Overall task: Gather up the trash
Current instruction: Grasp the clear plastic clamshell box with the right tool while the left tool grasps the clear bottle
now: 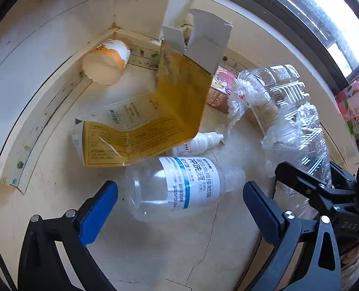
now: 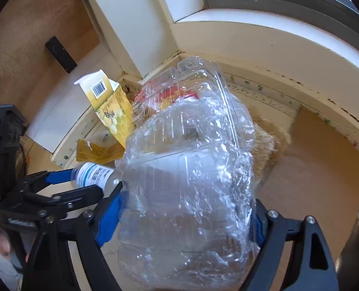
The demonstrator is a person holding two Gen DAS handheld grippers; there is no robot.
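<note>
A clear plastic bottle with a white and blue label lies on the pale floor, lengthwise between the blue pads of my left gripper. The jaws stand open around it, with a slim gap at each end. A clear plastic clamshell container wrapped in crinkled film fills the space between the fingers of my right gripper, and both pads rest against its sides. In the left wrist view the same container lies to the right, with the right gripper at its near end. The left gripper and the bottle show at the left of the right wrist view.
An opened yellow carton leans in the room's corner over a white pouch. Near it lie an orange and white cup, a small white dropper bottle and a pink carton. Skirting boards and a window frame close in the corner.
</note>
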